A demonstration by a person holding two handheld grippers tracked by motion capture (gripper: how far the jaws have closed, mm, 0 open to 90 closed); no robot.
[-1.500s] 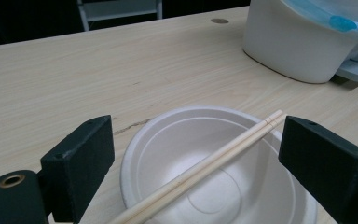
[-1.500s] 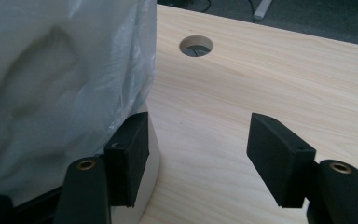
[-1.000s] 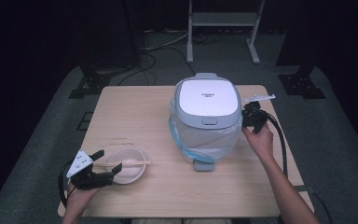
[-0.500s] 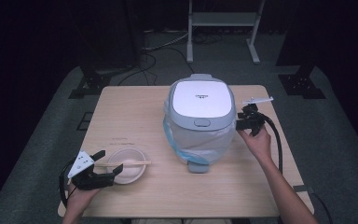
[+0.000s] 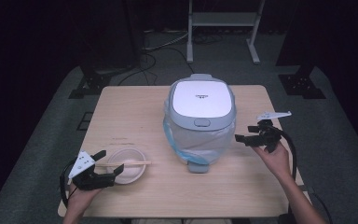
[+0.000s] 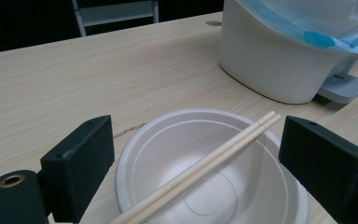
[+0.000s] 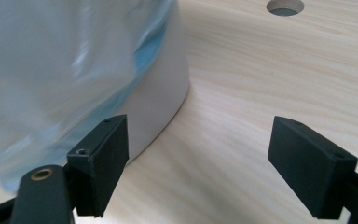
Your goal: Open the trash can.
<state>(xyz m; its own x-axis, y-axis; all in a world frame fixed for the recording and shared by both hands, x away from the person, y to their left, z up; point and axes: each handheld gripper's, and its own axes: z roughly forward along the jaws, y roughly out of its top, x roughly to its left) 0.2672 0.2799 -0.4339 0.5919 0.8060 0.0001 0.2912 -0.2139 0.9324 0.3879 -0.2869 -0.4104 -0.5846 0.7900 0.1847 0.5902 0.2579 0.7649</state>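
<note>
A white and grey rice cooker (image 5: 200, 100) stands mid-table with its lid down and a clear, blue-edged plastic bag (image 5: 191, 137) draped round its body. My right gripper (image 5: 246, 133) is just right of the cooker; its jaws have just been opening and now stand open, empty. The right gripper view has that gripper (image 7: 200, 130) over bare wood beside the cooker's wall (image 7: 163, 88) and bag (image 7: 51, 60). My left gripper (image 5: 112, 161) is open at the near left, its jaws either side of a white bowl (image 5: 130, 163) without touching. Chopsticks (image 6: 205, 163) lie across the bowl (image 6: 214, 186).
The wooden table (image 5: 135, 112) has a cable hole (image 7: 285, 5) at the far side. A grey piece (image 5: 198, 167) juts from the cooker's near base. A metal stand (image 5: 221, 18) and cables sit on the floor behind the table.
My right gripper has drawn away from the cooker's right side toward the near edge, jaws wider. The cooker has settled slightly leftward. The left gripper, bowl and chopsticks have not moved.
</note>
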